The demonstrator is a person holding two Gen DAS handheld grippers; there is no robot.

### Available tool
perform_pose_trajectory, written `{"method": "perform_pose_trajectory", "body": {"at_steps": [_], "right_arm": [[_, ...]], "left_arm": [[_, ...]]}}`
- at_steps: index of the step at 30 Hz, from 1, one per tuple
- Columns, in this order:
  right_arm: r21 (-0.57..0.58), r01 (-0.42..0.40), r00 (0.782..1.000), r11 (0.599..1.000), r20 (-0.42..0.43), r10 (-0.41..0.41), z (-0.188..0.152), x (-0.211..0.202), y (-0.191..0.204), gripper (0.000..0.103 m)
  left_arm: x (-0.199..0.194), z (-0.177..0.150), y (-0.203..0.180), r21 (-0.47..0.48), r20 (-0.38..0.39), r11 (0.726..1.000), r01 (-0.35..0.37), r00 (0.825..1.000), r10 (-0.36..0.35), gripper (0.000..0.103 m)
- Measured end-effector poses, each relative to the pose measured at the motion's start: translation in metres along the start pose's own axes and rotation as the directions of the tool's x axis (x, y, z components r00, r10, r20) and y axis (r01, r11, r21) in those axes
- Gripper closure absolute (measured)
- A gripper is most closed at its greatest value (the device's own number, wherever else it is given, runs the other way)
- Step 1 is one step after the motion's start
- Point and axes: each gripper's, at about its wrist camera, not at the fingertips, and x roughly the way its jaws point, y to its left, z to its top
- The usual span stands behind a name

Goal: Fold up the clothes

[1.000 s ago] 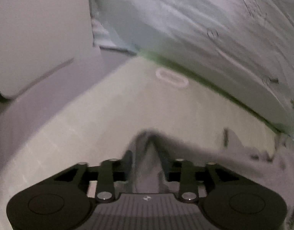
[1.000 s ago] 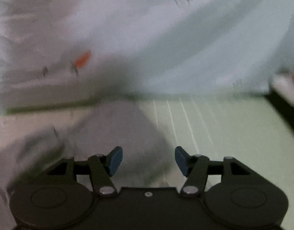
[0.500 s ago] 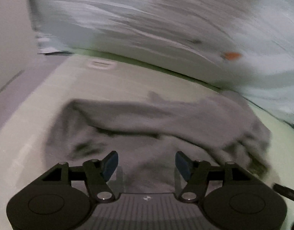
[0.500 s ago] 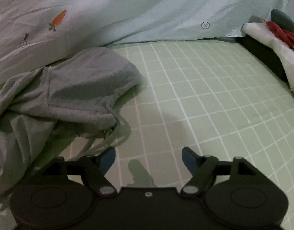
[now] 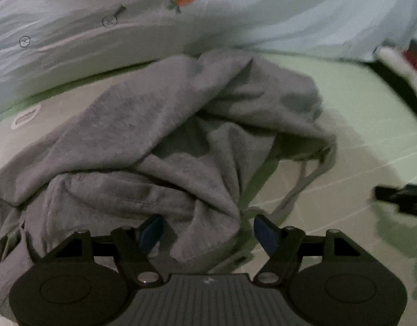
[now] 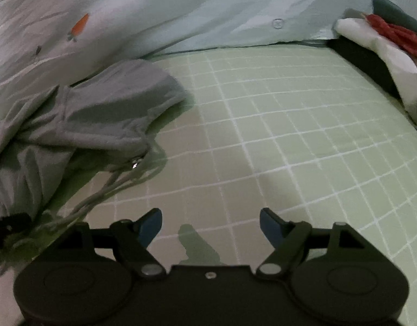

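The bed (image 6: 289, 135), under a green checked sheet, carries a crumpled grey hooded garment (image 5: 181, 125) beside the carrot-print duvet (image 5: 127, 27); nothing about it lies folded. The left gripper (image 5: 208, 233) hangs over its near edge, jaws released. The right gripper (image 6: 211, 225), jaws likewise released, is over bare sheet. Judgement: spreading flat is wanted. Sleeves and hem cannot be made out; the drawcord (image 6: 99, 195) trails.

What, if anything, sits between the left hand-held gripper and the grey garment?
Nothing visible. The left hand-held gripper is open right at the crumpled grey hooded garment, with a fold of it lying between the fingers. Only the green checked sheet surrounds it.
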Motion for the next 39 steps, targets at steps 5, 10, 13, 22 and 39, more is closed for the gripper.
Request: {"method": "perform_pose_trajectory", "body": {"at_steps": [5,10,13,22,39], "right_arm": [[0.05,0.028,1.0,0.998,0.008,-0.028,0.001,-0.001,-0.024,0.023],[0.129,0.058,0.998,0.99,-0.006,-0.058,-0.002,0.005,-0.05,0.023],[0.146,0.069,0.998,0.987,-0.004,-0.069,-0.002,0.006,-0.056,0.023],[0.116,0.074,0.997,0.99,0.008,-0.076,-0.001,0.003,-0.051,0.023],[-0.138,-0.074,0.997,0.988,-0.011,0.073,0.006,0.004,0.057,0.023]], "left_arm": [[-0.005,0.005,0.002,-0.056,-0.015,0.998,0.036,0.999,-0.036,0.092],[-0.057,0.024,-0.018,-0.001,0.116,0.985,0.171,0.979,-0.169,0.093],[-0.093,0.04,-0.02,-0.034,0.208,0.96,0.278,0.941,-0.265,0.094],[-0.176,0.034,0.084,-0.352,0.471,0.881,0.316,0.873,-0.125,0.094],[-0.101,-0.118,0.198,-0.698,0.001,0.683,-0.215,0.954,0.301,0.047]]}}
